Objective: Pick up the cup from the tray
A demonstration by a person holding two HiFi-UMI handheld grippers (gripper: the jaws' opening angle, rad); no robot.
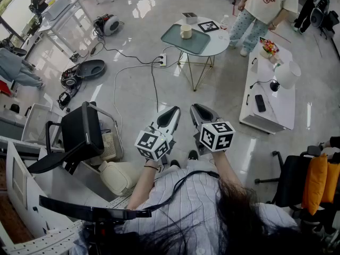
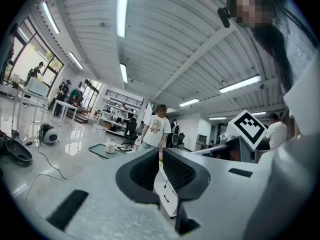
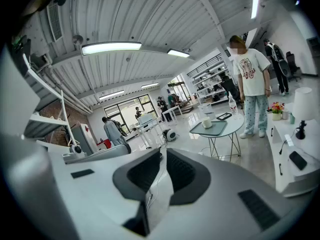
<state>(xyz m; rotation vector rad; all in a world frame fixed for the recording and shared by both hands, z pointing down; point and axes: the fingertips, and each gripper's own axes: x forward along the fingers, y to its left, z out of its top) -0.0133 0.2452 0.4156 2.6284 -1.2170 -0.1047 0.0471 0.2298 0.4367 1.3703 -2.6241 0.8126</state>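
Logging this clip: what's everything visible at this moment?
cup: one, cream, on the tray
tray: one, grey-green, on the round table
round table: one, pale top, far centre
marker card: one, black and white, on the table behind the tray
power strip: one, white, floor by the table
standing person: one, pale shirt, beside the table
white bench: one, at right
lamp: one, white, on the bench
phone: one, black, on the bench
office chair: one, black, at left
left gripper: grey, shut, empty
right gripper: grey, shut, empty

Open office-lab: desks (image 1: 278, 106), shelving (image 3: 209, 79), swivel chairs (image 1: 79, 129)
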